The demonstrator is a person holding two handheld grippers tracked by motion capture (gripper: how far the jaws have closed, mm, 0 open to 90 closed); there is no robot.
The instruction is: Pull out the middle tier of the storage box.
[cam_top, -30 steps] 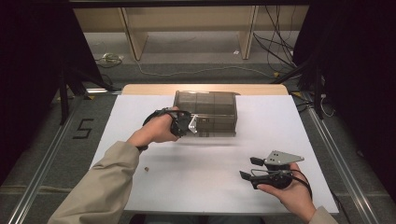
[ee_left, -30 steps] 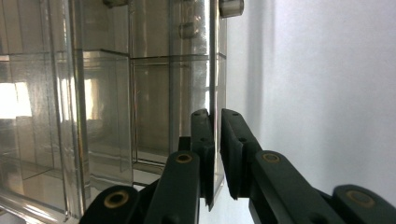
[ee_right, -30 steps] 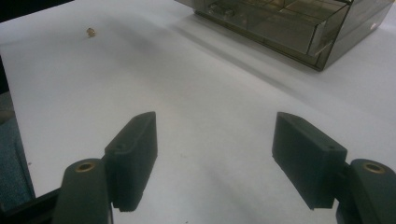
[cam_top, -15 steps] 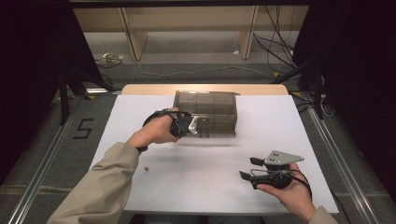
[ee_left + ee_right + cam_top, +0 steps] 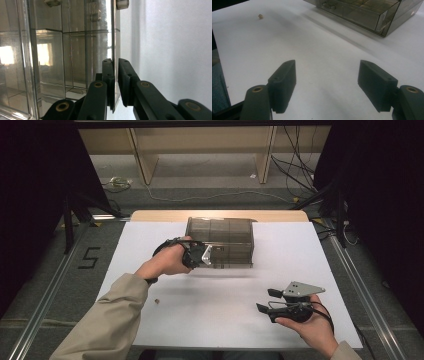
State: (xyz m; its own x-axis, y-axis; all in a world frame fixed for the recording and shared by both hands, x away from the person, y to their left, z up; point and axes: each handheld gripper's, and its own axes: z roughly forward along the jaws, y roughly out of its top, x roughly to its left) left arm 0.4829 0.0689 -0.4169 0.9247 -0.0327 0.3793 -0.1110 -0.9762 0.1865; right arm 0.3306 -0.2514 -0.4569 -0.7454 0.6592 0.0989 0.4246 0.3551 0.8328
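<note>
Grip is the step in hand: left tool (image 5: 115, 82) pinches a thin wall of the smoky clear compartment box (image 5: 220, 241) at the surface's (image 5: 210, 320) far middle, right tool (image 5: 327, 85) gapes empty nearby, so next likely calls for a steady pull.
</note>
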